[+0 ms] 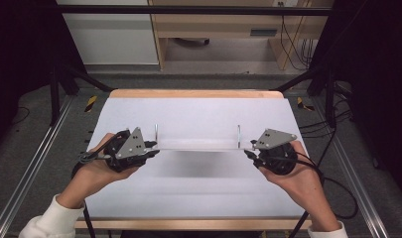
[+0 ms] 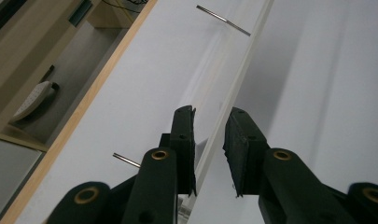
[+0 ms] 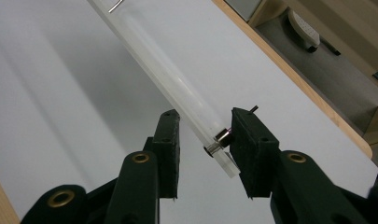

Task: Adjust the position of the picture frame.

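A long clear acrylic plate (image 1: 198, 145) with two thin upright metal pins (image 1: 156, 133) (image 1: 238, 134) hangs level above the white table, casting a shadow below it. My left gripper (image 1: 154, 146) holds its left end. In the left gripper view the plate's edge (image 2: 233, 88) runs up between the jaws of the left gripper (image 2: 210, 140), both pads close against it, a pin (image 2: 126, 159) beside them. My right gripper (image 1: 249, 148) holds the right end. There the right gripper (image 3: 203, 140) is shut on the plate (image 3: 177, 84) at a metal fitting (image 3: 222, 136).
The white table top (image 1: 198, 198) has a wooden rim (image 1: 193, 93) at the far side and another at the near side. Aluminium rails (image 1: 37, 163) run along both sides inside a black frame. A wooden desk (image 1: 213, 25) and cables stand beyond.
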### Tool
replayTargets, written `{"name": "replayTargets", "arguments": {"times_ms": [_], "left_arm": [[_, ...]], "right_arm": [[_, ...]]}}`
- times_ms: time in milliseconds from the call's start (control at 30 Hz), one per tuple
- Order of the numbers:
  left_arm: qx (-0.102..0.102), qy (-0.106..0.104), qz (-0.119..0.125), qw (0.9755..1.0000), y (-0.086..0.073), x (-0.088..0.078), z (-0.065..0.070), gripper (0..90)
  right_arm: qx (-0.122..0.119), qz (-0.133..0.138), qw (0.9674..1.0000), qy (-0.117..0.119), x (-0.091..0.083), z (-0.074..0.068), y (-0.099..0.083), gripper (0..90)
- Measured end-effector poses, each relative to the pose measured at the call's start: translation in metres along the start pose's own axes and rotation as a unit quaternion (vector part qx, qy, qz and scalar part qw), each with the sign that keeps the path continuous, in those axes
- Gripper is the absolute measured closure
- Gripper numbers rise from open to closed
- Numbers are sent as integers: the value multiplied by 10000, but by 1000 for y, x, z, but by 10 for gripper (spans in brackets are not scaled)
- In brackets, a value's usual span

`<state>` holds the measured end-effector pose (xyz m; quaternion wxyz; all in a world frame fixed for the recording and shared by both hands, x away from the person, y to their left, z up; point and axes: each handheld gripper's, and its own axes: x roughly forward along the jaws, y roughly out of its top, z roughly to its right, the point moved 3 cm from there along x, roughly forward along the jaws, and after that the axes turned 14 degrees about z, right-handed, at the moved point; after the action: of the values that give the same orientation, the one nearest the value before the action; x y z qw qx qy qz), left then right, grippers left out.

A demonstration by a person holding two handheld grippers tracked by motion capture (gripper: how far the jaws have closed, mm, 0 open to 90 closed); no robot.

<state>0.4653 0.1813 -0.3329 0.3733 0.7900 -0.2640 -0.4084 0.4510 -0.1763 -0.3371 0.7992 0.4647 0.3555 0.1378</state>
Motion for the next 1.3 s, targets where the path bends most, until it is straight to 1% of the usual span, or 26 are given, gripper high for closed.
{"name": "replayTargets", "arguments": {"times_ms": [167, 300, 400, 467, 533, 700, 867, 1067, 1167, 1300], "left_arm": [[40, 3, 5, 10000, 5, 2, -11, 723], [-22, -19, 38, 10000, 8, 4, -22, 719], [-105, -5, 105, 9999, 10, 7, -31, 708], [-120, -10, 117, 9999, 11, 8, -36, 703], [-147, -11, 127, 9998, 12, 9, -41, 698], [-222, -28, 138, 9997, 15, 12, -52, 691], [-274, 14, 144, 9995, 17, 15, -59, 683], [-457, 57, 201, 9987, 19, 20, -72, 668], [-478, 49, 185, 9987, 20, 22, -77, 663], [-492, 52, 184, 9986, 20, 23, -80, 661]], "right_arm": [[3, 60, 10000, -26, 3, 8, 5, 636], [22, 129, 9999, -37, 6, 15, 10, 631], [112, 261, 9996, -27, 9, 22, 12, 622], [166, 345, 9993, -37, 11, 27, 14, 619], [170, 364, 9992, -60, 12, 29, 16, 619], [179, 352, 9992, -57, 16, 36, 22, 619], [189, 346, 9992, -34, 21, 45, 27, 614], [236, 366, 9990, -35, 28, 56, 31, 608], [246, 349, 9991, -29, 31, 61, 34, 607], [264, 344, 9991, -27, 34, 65, 35, 605]]}}
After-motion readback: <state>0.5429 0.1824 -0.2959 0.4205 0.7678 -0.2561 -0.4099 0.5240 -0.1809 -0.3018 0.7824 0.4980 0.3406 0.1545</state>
